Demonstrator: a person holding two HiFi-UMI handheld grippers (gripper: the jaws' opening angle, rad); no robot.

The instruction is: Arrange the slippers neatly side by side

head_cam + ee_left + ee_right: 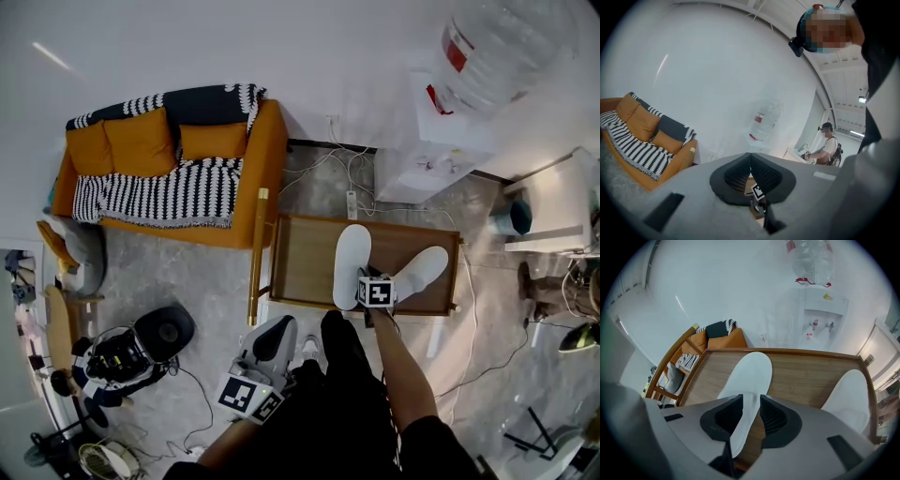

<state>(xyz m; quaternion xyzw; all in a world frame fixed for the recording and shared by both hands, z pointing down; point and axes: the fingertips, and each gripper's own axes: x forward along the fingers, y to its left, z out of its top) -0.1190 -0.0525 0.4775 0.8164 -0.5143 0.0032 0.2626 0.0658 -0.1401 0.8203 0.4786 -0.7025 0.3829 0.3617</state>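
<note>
The right gripper (750, 409) is pinching one slipper's (749, 373) heel edge between its jaws, ahead on the wooden surface (806, 376). The other slipper (848, 397) is lying right of the jaws, angled. The left gripper (751, 174) is idling with its jaws together and empty. Next, probably sliding the held slipper parallel beside its mate.

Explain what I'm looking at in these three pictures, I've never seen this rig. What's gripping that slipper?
There is no robot here: a person holds a two-jaw gripper in each hand. The head view looks down from the person's head, and each gripper view looks along that gripper's own jaws. Two white slippers lie splayed apart on the low wooden table. The right gripper is clamped on the near end of the held slipper. The other slipper lies apart, untouched. The left gripper is shut and empty, away from the table.
</note>
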